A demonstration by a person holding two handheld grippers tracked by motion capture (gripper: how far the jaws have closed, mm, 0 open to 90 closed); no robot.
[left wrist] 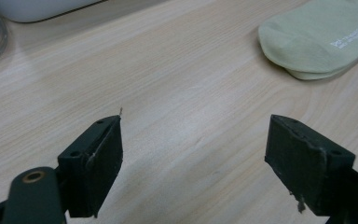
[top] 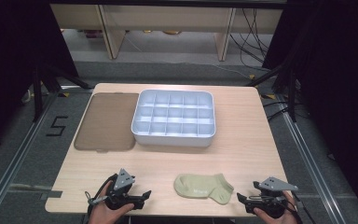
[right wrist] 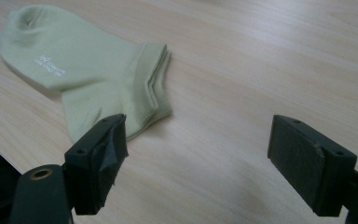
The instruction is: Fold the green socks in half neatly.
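While my left gripper (top: 145, 195) and right gripper (top: 240, 199) are flanking the pale green sock (top: 203, 187), jaws wide and empty, it is lying ungrasped, short of the compartment tray (top: 173, 137).

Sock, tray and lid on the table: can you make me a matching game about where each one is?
Things:
1. sock
2. white tray
3. brown lid
4. left gripper

Places:
A. flat, left of the tray
B. near edge, between both grippers
C. middle of the table, with many compartments
D. near-left corner, open

Pairs: 1-B, 2-C, 3-A, 4-D
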